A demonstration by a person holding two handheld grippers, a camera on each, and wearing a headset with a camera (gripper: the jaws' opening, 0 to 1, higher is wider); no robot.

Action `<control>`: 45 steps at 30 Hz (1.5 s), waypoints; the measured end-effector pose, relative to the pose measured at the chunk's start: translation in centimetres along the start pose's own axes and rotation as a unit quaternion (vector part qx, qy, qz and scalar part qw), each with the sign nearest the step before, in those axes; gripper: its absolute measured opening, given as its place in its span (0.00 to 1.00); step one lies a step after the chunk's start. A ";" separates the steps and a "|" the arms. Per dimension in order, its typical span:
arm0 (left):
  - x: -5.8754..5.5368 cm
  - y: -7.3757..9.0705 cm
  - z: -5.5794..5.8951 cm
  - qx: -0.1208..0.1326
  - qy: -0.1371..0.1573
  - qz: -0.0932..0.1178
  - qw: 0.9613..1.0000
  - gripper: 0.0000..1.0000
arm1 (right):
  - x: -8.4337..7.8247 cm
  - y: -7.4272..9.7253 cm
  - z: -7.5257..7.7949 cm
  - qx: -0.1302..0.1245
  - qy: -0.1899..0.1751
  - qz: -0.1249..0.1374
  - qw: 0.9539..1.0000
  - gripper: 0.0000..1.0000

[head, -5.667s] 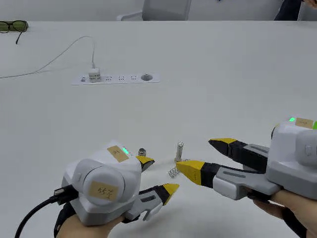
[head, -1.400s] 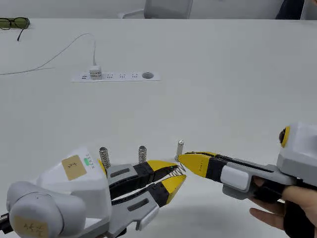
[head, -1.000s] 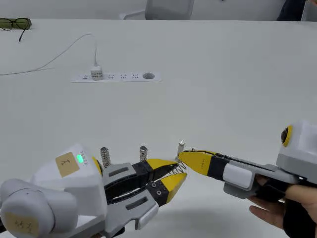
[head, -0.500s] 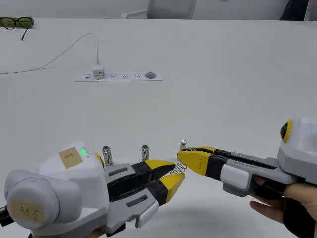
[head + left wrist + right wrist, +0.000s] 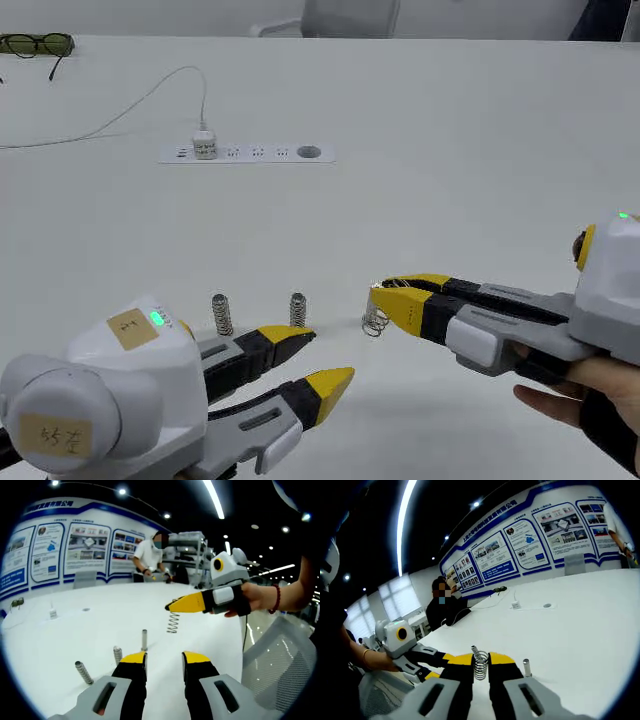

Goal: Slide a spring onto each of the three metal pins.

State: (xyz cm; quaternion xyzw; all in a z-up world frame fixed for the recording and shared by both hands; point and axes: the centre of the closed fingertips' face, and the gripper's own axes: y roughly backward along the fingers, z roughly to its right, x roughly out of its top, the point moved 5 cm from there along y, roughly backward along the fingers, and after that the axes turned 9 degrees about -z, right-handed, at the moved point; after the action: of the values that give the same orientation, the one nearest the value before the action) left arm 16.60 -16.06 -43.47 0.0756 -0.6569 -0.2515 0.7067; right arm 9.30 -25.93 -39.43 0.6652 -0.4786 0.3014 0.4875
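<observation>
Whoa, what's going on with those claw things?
A person holds a gripper in each hand. The right gripper pinches a spring just off the table, beside the one bare pin. The two other pins already wear springs. The left gripper is open, holding nothing.

Left hand-held gripper [image 5: 331, 356] cut off below, chair [image 5: 350, 17] cropped above.
</observation>
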 end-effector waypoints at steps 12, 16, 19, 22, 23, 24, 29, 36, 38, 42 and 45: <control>-1.2 1.2 -1.6 0.057 0.004 -0.024 0.998 0.41 | 0.4 -0.8 1.4 -0.040 0.065 -0.014 0.997 0.12; -1.5 1.4 -1.9 0.064 0.016 -0.026 0.997 0.46 | 0.5 -1.0 1.8 -0.049 0.074 -0.013 0.996 0.12; -1.6 1.7 -2.2 0.077 0.020 -0.030 0.996 0.52 | 0.5 -1.3 2.2 -0.055 0.068 -0.015 0.996 0.12; -1.7 1.9 -2.5 0.088 0.023 -0.032 0.995 0.59 | 0.5 -1.4 2.5 -0.060 0.070 -0.014 0.996 0.12; -1.7 2.0 -2.6 0.090 0.023 -0.033 0.995 0.60 | 0.6 -1.5 2.6 -0.061 0.070 -0.013 0.996 0.12; -1.8 2.1 -2.7 0.094 0.023 -0.035 0.995 0.62 | 0.6 -1.5 2.8 -0.066 0.073 -0.014 0.995 0.12; -1.9 2.4 -3.0 0.104 0.024 -0.040 0.993 0.68 | 0.8 -1.9 3.9 -0.078 0.078 -0.015 0.994 0.12; -1.7 2.8 -3.7 0.123 0.025 -0.039 0.991 0.77 | 0.5 -2.5 5.0 -0.096 0.077 -0.020 0.992 0.12; -1.8 2.9 -3.9 0.126 0.028 -0.042 0.991 0.78 | 0.5 -2.7 5.1 -0.099 0.078 -0.022 0.992 0.12; -2.0 3.1 -4.3 0.132 0.031 -0.045 0.990 0.83 | 0.5 -3.1 5.6 -0.110 0.081 -0.022 0.990 0.12; -2.0 3.2 -4.5 0.134 0.034 -0.045 0.989 0.84 | 0.4 -3.4 6.0 -0.116 0.077 -0.023 0.990 0.12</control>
State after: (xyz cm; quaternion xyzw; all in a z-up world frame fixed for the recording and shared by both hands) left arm 21.69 -13.41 -44.47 0.2076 -0.6559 -0.1900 0.7004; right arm 12.25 -31.48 -42.41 0.5900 -0.4560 0.2831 0.6032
